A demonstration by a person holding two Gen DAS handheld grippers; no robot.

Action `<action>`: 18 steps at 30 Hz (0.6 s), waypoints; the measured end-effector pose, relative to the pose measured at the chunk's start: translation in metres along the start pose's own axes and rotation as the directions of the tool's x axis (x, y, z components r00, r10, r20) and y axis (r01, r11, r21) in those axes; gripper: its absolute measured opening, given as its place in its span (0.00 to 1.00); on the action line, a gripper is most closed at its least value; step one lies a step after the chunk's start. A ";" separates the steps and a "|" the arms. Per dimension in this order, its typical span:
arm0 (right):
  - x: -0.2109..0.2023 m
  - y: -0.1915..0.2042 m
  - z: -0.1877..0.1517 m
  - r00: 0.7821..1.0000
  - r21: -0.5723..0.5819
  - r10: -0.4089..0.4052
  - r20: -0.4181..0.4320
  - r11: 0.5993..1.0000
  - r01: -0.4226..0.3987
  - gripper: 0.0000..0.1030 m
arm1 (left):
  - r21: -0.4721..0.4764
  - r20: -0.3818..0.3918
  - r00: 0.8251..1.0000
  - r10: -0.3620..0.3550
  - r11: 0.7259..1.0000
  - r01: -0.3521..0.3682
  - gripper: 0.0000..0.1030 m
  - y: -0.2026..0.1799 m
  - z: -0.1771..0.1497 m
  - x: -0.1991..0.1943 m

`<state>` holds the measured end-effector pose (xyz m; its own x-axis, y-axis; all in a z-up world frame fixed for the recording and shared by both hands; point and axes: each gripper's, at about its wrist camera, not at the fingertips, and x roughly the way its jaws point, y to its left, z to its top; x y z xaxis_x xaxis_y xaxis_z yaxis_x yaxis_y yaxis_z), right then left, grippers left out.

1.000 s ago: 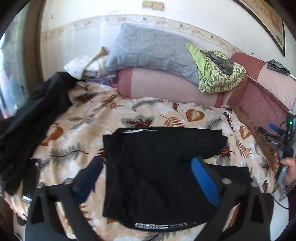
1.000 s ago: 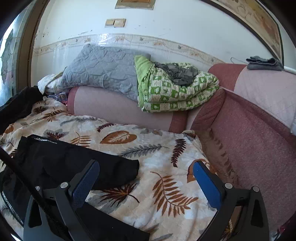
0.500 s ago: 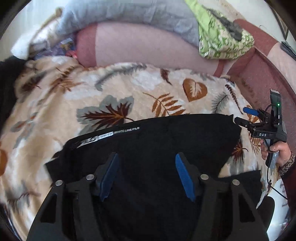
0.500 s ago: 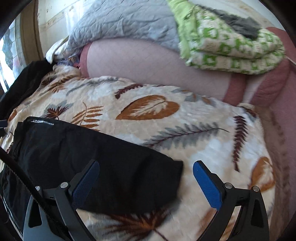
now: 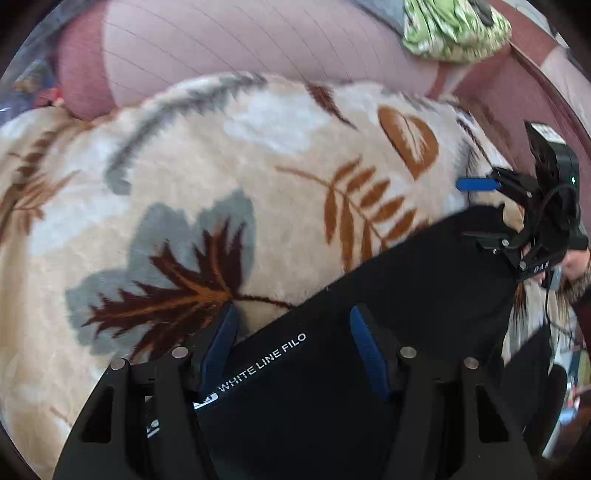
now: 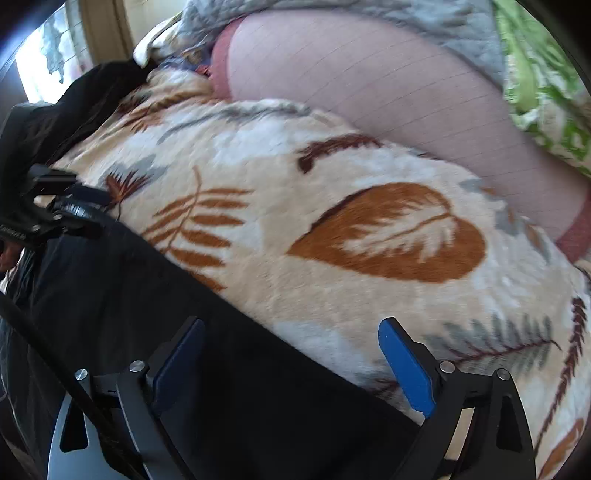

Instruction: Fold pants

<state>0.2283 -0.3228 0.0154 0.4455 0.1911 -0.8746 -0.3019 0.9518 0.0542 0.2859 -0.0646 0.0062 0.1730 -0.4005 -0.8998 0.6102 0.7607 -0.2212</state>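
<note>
The black pants point(image 5: 388, 295) lie folded on a leaf-print blanket point(image 5: 258, 184); white "WHITE LINE FILO" lettering marks the waistband edge. My left gripper point(image 5: 293, 336) is open, low over that edge, with its blue pads either side of the fabric. My right gripper point(image 6: 291, 350) is open over the pants' far edge point(image 6: 147, 295), one pad above the black cloth, the other above the blanket. In the left wrist view the right gripper point(image 5: 480, 206) shows at the pants' right end. In the right wrist view the left gripper point(image 6: 55, 210) shows at the left.
A pink bolster point(image 5: 258, 40) lines the back of the bed, with a grey pillow point(image 6: 369, 14) and a green patterned quilt point(image 5: 454, 29) on it. Another black garment point(image 6: 74, 107) lies heaped at the left. A maroon sofa side point(image 5: 535, 85) runs along the right.
Both grippers have come down and forward to the pants' far edge. The left jaws have narrowed from wide open; the right jaws have narrowed a little.
</note>
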 end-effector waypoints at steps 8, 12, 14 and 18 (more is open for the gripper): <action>0.016 0.009 -0.010 1.000 -0.050 0.004 -0.029 0.999 -0.005 0.89 | 0.128 -0.027 0.996 0.091 0.988 -0.087 0.59 -0.023 -0.001 0.011; 0.005 0.006 -0.010 0.998 -0.013 0.056 -0.014 0.998 -0.056 0.29 | 0.097 0.010 1.000 0.018 0.995 -0.019 0.15 -0.025 -0.007 -0.006; 0.000 0.001 -0.011 0.990 0.064 0.137 -0.028 0.989 -0.135 0.08 | 0.096 0.026 0.999 0.032 0.995 -0.034 0.14 -0.030 -0.013 -0.012; -0.014 0.018 -0.014 0.994 0.064 0.108 -0.018 0.992 -0.106 0.07 | 0.083 0.072 0.996 0.046 0.995 -0.052 0.13 -0.043 -0.027 -0.035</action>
<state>0.2045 -0.3119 0.0218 0.3954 0.2881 -0.8722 -0.2929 0.9395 0.1776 0.2331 -0.0698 0.0369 0.2568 -0.4007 -0.8795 0.6624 0.7356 -0.1417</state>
